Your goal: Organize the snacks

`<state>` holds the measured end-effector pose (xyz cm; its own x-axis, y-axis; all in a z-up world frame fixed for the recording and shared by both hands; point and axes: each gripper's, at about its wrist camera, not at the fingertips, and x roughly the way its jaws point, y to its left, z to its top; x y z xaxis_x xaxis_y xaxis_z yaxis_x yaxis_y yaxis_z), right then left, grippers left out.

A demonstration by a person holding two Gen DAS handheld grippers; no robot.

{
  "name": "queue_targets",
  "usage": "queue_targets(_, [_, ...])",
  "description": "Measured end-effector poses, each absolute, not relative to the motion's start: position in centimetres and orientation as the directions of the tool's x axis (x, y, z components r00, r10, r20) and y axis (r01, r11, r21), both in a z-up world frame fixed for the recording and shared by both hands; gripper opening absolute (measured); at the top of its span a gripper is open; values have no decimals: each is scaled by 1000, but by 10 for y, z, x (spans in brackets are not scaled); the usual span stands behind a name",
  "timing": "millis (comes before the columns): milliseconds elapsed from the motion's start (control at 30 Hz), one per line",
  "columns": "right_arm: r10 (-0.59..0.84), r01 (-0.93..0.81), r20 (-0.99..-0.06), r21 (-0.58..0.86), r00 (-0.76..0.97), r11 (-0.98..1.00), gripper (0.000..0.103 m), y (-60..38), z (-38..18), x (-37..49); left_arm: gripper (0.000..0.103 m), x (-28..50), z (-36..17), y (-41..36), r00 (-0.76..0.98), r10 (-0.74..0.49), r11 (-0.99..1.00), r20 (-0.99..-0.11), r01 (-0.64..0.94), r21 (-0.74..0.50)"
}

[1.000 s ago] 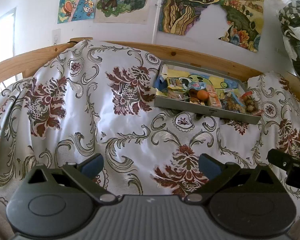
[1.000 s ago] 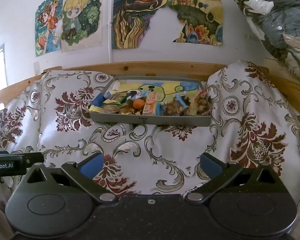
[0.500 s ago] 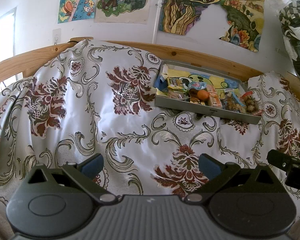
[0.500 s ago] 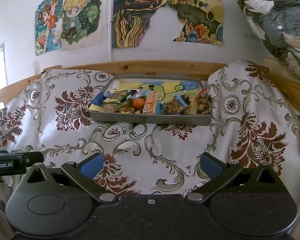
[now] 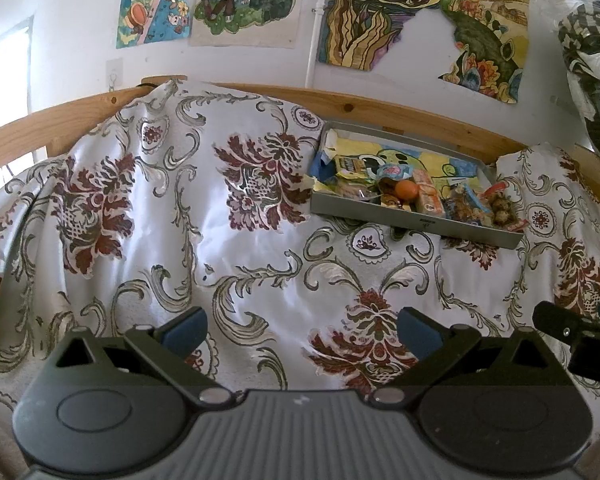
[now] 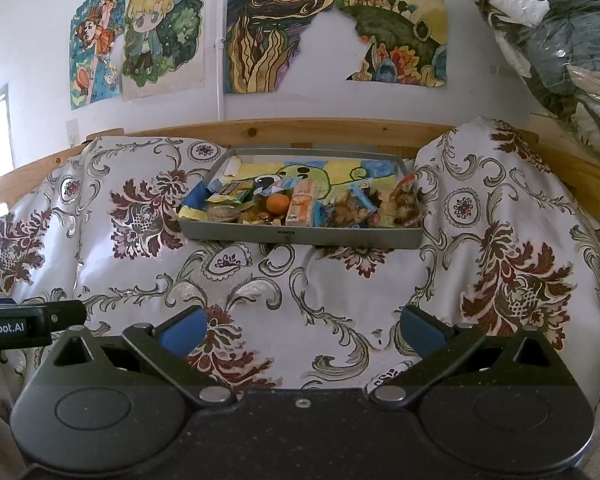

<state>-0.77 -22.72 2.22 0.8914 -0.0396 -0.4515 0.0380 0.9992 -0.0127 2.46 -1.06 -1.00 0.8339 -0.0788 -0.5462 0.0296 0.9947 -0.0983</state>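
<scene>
You held left gripper [image 5: 300, 330] and right gripper [image 6: 300, 330] spread wide, empty, well short of grey rectangular tray [image 6: 300, 237], crinkly snacks [image 6: 300, 206] inside.

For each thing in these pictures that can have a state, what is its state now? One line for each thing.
left gripper: open, holds nothing, above the cloth.
right gripper: open, holds nothing.
grey tray: no lid, rests on the cloth by the wooden rail.
snack packets: heaped loose along the tray's near side.
orange fruit: among the packets, untouched.
floral cloth: draped, wrinkled.
</scene>
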Motion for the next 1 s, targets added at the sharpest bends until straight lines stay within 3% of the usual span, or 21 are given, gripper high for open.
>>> queue_targets(333, [-39, 37, -453, -13, 891, 999, 102, -227, 22, -8, 103, 23, -10, -15, 826, -27, 999, -562, 8, -37])
queue_targets(1000, [-40, 37, -454, -14, 890, 999, 102, -227, 23, -7, 103, 22, -9, -17, 828, -33, 999, -559, 16, -35])
